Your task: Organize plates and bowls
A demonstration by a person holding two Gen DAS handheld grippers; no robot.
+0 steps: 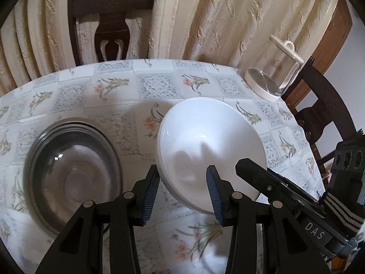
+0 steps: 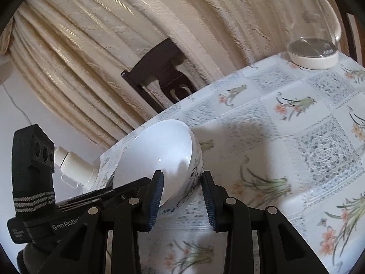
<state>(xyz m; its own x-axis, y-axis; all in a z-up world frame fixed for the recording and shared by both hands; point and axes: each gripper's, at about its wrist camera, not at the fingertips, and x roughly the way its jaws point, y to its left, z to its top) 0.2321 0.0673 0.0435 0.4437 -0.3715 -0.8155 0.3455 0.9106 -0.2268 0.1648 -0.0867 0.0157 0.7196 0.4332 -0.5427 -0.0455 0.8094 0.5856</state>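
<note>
Progress looks early to middling, judged from how things lie: one white bowl (image 1: 209, 150) is tilted and seemingly raised off the floral tablecloth (image 1: 136, 86), while a glass bowl (image 1: 73, 173) sits alone on the cloth to its left, holding nothing that can be seen. In the left wrist view the left gripper (image 1: 183, 193) has its fingers spread, with the white bowl's near rim lying between them; one pad (image 1: 150, 196) is just beside the rim's outer edge, yet whether either pad presses the bowl cannot be told, so this gripper reads as released. From the right wrist view the right gripper (image 2: 182, 199) straddles the bowl's patterned wall (image 2: 194, 178), one finger inside and one outside, both close to the wall. It probably carries the bowl, though firm contact is not plain, so I cannot tell whether it is clenched on the wall or merely around it. The other gripper's body shows at the edge of each view, so both tools meet at the same bowl. Nothing appears stacked so far, and no plates appear in either view. What seems left is to settle the white bowl into or beside the glass one, then deal with any dishes out of sight. A glass kettle (image 1: 273, 73) stands well apart at the table's far edge, and a dark wooden chair (image 1: 109, 27) sits before the cream curtain (image 1: 228, 18).
</note>
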